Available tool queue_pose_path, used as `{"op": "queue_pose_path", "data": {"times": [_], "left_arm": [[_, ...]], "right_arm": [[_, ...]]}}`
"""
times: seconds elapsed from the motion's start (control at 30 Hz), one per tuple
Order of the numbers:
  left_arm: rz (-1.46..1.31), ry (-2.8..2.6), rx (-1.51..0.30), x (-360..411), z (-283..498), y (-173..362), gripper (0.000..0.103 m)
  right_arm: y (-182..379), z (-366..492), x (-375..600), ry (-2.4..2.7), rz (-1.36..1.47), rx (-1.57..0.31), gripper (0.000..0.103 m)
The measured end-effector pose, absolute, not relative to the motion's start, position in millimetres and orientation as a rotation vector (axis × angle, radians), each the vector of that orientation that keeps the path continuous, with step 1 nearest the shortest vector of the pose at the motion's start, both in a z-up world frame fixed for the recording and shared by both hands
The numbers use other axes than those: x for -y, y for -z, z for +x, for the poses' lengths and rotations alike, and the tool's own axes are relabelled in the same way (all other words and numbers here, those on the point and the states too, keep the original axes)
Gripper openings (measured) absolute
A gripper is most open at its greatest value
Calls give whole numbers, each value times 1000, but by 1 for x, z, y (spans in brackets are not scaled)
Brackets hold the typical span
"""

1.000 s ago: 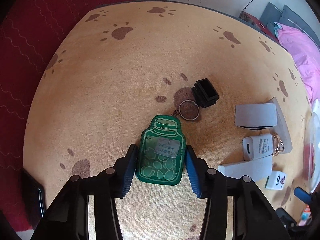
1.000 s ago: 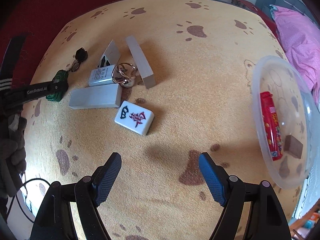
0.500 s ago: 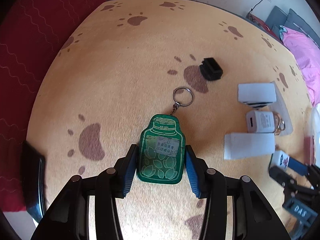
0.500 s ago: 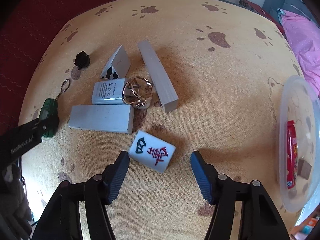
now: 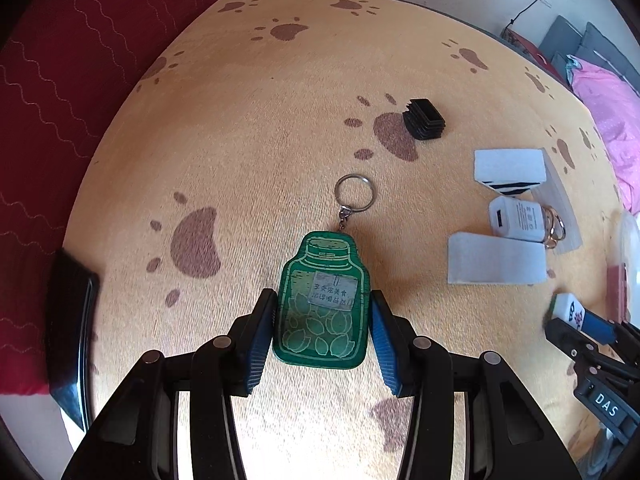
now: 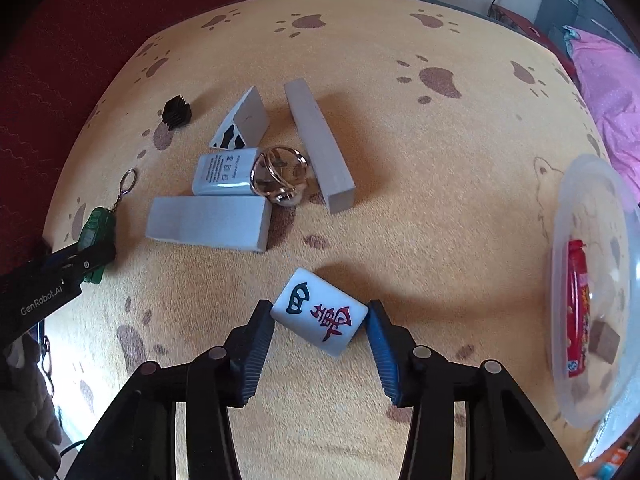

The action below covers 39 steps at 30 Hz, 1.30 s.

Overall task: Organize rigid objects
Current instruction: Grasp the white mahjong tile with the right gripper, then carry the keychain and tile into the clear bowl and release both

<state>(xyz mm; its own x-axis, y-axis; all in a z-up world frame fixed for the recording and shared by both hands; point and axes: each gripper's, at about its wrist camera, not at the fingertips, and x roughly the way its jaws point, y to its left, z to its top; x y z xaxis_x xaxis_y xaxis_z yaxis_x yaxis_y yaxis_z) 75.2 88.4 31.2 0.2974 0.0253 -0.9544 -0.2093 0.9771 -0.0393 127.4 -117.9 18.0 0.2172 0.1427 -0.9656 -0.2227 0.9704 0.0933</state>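
The paw-print cloth on the table (image 6: pixel 400 220) fills both views, and at its right edge sits the clear plastic bowl (image 6: pixel 592 184), already holding a red packet (image 6: pixel 576 312) and a small brown block (image 6: pixel 604 340).

Left of centre, the cluster waits untouched: a long grey block (image 6: pixel 320 144), a shorter grey block (image 6: pixel 208 222), a white wedge with black stripes (image 6: pixel 244 120), a white charger (image 6: pixel 224 172) with a metal ring puzzle (image 6: pixel 280 176) resting against it, and the black ribbed cap (image 6: pixel 177 111) off by itself.

Now the action. The right claw (image 6: pixel 320 340) was hanging wide open a second ago, well short of the mahjong tile (image 6: pixel 320 312). It has moved in over the tile and its jaws are closing, with the tile sitting skewed between them; the blue pads meet its corners, so I'd call that a grip just forming, and a crooked one that could twist.

Meanwhile the left claw (image 5: pixel 322 328) stays clamped on the green jar-shaped keychain (image 5: pixel 322 300), its key ring (image 5: pixel 354 193) trailing on the cloth. Since a second ago it has drawn clear of the black cap.

So two pieces are in hand, and the bowl looks like the likely destination.
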Motion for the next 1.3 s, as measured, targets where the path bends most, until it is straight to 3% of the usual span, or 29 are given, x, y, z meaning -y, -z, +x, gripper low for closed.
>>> {"op": "queue_pose_path", "data": {"times": [0.73, 1.3], "left_arm": [[-192, -171, -1253, -63, 44, -50, 45], [-160, -139, -1222, -13, 35, -75, 45]], "right_arm": [[-67, 88, 236, -142, 76, -1238, 50], [-70, 84, 342, 28, 156, -1202, 50]]}}
